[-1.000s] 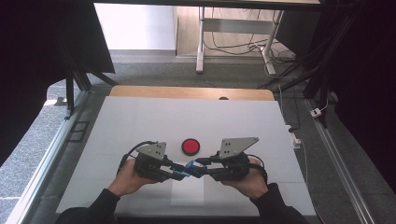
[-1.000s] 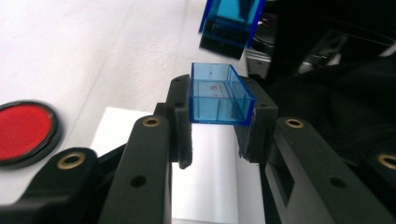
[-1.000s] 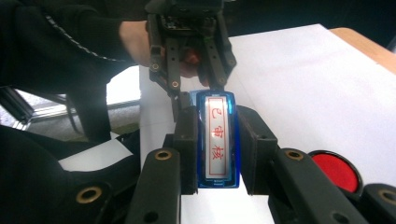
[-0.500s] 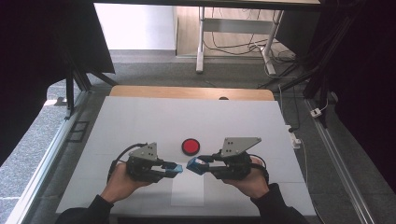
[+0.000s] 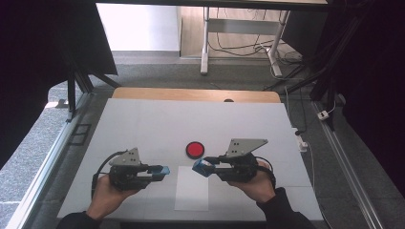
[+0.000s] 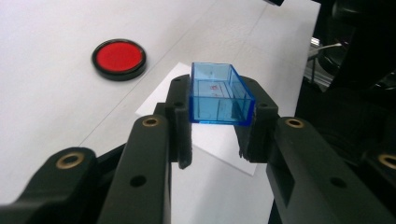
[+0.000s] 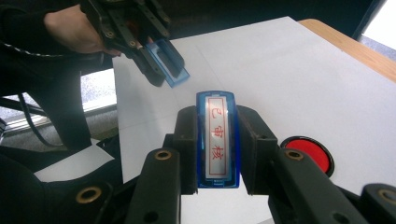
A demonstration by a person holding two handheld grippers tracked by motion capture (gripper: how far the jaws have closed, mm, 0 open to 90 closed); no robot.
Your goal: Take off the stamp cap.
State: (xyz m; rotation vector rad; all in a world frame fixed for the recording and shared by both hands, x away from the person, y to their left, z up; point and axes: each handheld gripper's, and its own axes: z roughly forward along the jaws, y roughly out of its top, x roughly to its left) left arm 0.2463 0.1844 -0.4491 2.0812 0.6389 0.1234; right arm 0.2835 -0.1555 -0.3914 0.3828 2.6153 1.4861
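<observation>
Over the white desk (image 5: 143, 124) I hold both grippers above a paper sheet (image 5: 192, 198), their tips facing and apart. My right gripper (image 5: 203, 167) has its fingers clenched on the blue stamp (image 7: 217, 140), label up. My left gripper (image 5: 162, 171) grips the clear blue cap (image 6: 217, 93). Beyond them sits the red ink pad (image 5: 195, 149).

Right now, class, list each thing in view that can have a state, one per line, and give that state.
Stamp: uncapped, clamped in right gripper.
Blue cap: off the stamp, hollow side up, clamped in left gripper.
Red ink pad: open, flat on table.
Paper sheet: flat, unstamped.
</observation>
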